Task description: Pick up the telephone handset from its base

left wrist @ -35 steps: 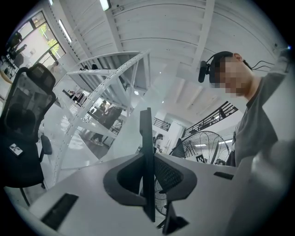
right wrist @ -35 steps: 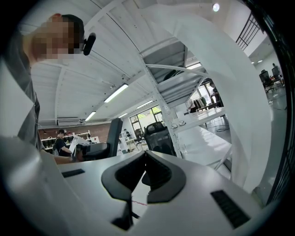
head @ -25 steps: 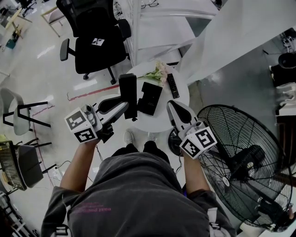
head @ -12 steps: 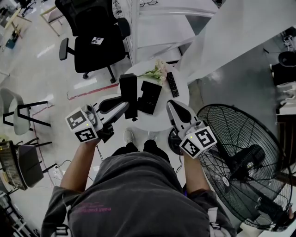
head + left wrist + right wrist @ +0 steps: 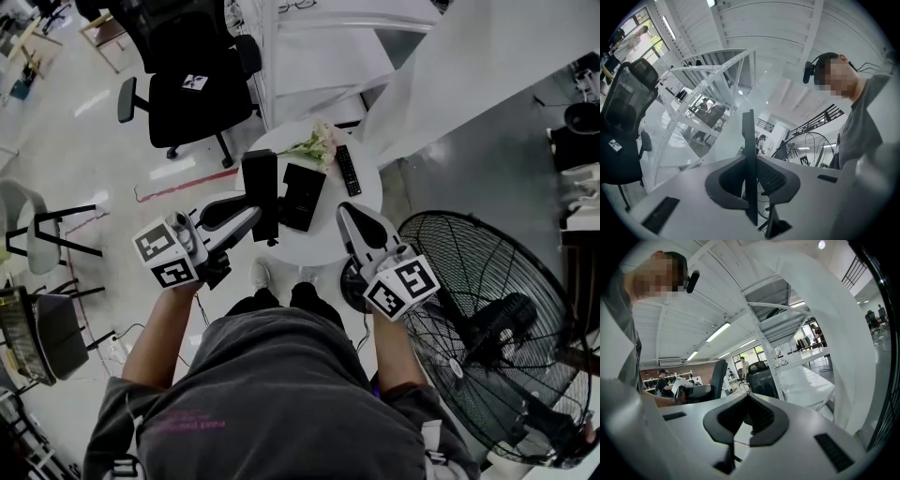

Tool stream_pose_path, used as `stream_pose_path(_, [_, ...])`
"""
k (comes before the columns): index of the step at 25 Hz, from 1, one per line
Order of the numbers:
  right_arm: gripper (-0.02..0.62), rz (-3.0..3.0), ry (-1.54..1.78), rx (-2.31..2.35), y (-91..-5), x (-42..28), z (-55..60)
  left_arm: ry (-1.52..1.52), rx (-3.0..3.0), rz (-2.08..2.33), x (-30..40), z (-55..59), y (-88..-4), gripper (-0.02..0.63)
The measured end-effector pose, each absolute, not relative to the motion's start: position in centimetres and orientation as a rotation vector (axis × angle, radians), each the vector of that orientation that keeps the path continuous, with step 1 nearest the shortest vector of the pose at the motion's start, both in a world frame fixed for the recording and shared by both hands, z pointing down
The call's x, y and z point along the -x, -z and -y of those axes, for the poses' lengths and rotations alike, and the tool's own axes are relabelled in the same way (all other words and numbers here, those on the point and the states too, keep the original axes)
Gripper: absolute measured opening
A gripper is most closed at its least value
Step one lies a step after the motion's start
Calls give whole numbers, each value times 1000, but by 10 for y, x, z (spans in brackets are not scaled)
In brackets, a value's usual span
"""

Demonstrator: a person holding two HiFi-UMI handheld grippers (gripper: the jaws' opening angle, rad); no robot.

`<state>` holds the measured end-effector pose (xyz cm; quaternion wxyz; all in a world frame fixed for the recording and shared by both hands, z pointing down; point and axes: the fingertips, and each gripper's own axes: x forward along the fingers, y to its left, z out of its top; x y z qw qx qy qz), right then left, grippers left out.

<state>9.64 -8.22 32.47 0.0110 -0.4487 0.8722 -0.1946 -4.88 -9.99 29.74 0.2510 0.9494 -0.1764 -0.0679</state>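
The black telephone handset (image 5: 260, 178) is lifted off its base and stands on edge above the table's left side, with my left gripper (image 5: 254, 215) shut on it. In the left gripper view the handset (image 5: 749, 140) shows as a thin dark slab pinched between the two pads. The flat black telephone base (image 5: 303, 197) lies on the round white table (image 5: 356, 234), just right of the handset. My right gripper (image 5: 350, 217) hovers over the table's near right edge; in the right gripper view its jaws (image 5: 749, 397) meet at the tips with nothing between them.
A black remote (image 5: 350, 172) and a sprig of pale flowers (image 5: 314, 146) lie at the table's far side. A large floor fan (image 5: 487, 328) stands close on the right. A black office chair (image 5: 192, 89) sits beyond the table, and folding chairs (image 5: 42, 234) stand at the left.
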Motion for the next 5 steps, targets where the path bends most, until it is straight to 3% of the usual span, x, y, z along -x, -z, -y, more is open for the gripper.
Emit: stream_pose_path(5, [20, -2724, 609, 1400, -327, -99, 86, 180, -2589, 474, 44, 104, -298, 78])
